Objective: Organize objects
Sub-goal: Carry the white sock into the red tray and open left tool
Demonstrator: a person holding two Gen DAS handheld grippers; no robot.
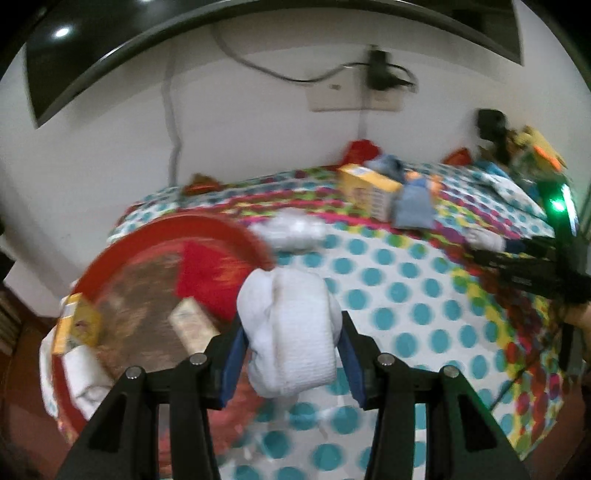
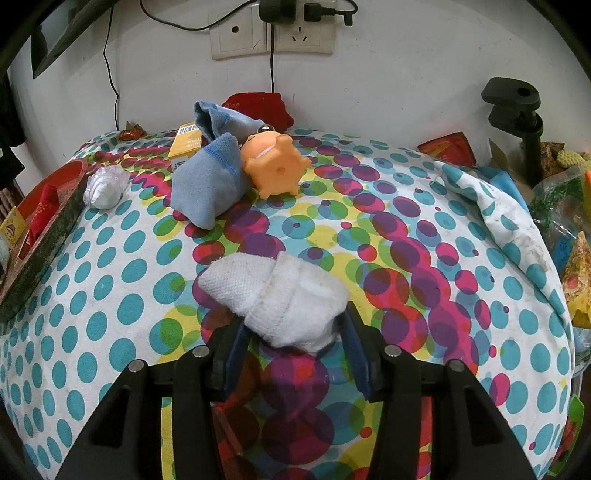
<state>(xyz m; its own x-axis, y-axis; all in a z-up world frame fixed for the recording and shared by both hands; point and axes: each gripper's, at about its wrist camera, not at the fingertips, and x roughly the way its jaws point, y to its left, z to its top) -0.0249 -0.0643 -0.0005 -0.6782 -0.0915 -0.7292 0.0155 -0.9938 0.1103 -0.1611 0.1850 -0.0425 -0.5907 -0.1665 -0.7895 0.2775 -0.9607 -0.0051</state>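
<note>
My left gripper [image 1: 293, 332] is shut on a rolled white sock [image 1: 291, 328] and holds it above the dotted tablecloth [image 1: 406, 295], beside the round red tray [image 1: 147, 236]. The tray holds a red cloth [image 1: 210, 280], a yellow box [image 1: 77, 325] and a pale box [image 1: 192, 328]. My right gripper [image 2: 293, 332] is shut on another rolled white sock [image 2: 280, 295] that lies on the tablecloth [image 2: 110, 280]. The right gripper also shows at the right edge of the left wrist view [image 1: 524, 266].
At the back of the table lie a blue sock [image 2: 210, 184], an orange rubber toy [image 2: 275, 166], a yellow box [image 2: 186, 146] and a silvery shell-like object [image 2: 105, 186]. A black clamp [image 2: 517, 122] and snack bags [image 2: 561, 206] stand at the right. The wall has sockets [image 2: 273, 35].
</note>
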